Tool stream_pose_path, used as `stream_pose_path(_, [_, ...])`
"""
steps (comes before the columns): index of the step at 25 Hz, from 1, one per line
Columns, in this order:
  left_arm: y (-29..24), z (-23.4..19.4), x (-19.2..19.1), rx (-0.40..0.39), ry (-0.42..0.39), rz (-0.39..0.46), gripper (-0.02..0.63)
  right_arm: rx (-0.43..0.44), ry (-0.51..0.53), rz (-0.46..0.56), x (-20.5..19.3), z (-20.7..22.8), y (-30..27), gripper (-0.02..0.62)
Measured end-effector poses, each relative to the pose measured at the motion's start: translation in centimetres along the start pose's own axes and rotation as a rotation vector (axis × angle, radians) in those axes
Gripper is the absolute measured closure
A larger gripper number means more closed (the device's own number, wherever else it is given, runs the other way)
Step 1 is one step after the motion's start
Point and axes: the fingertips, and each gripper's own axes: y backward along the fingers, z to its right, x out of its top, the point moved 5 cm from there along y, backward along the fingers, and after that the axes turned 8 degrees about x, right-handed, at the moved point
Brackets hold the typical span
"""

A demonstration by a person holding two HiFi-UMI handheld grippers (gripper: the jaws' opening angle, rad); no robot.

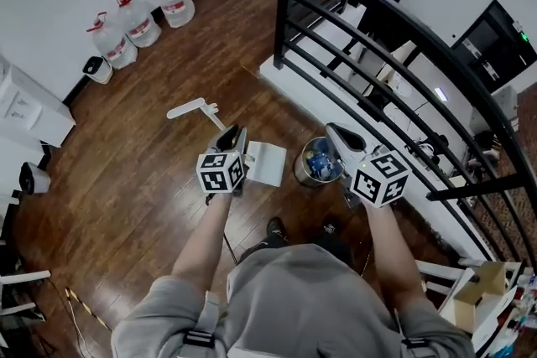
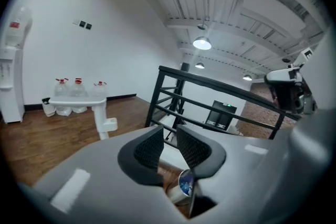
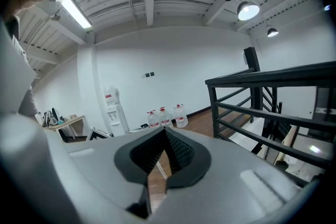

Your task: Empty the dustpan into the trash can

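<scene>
A white dustpan (image 1: 267, 163) rests on the wood floor, and its long white handle (image 1: 189, 108) reaches up and to the left. Just right of the pan stands a round metal trash can (image 1: 319, 162) with blue litter inside. My left gripper (image 1: 235, 135) hovers over the pan's left edge; its jaws are a narrow gap apart with nothing between them. In the left gripper view (image 2: 168, 136) the handle (image 2: 100, 115) stands apart to the left and the trash can (image 2: 184, 186) shows below the jaws. My right gripper (image 1: 337, 132) hangs over the can's right rim, shut and empty (image 3: 164, 134).
A black metal railing (image 1: 377, 38) runs along the right, with a white ledge under it. Three water jugs (image 1: 134, 23) stand by the far wall. A water dispenser (image 3: 111, 105) is off to the left. An open cardboard box (image 1: 480, 289) sits at the lower right.
</scene>
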Motion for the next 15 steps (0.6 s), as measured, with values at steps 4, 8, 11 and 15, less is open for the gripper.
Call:
stream_pose_path(4, [1.5,6.0,4.6,-0.214,-0.068,0.049,0.6,-0.016,0.016,0.049,1.3,0.0,0.9,0.597])
stream_pose_path(8, [4.1,11.1,9.2,-0.349,-0.132,0.153,0.6,-0.009,0.022,0.095,1.7,-0.3,1.6,0.597])
stream_pose_path(11, [5.9,14.4,11.6,-0.437,-0.142,0.19,0.6,-0.016,0.062,0.102,2.5,-0.7,1.9,0.597])
stream_pose_path(15, [7.6,17.1,12.4,-0.534,-0.16,0.172,0.6,-0.009,0.109,0.145,3.9,-1.7,2.5,0.597])
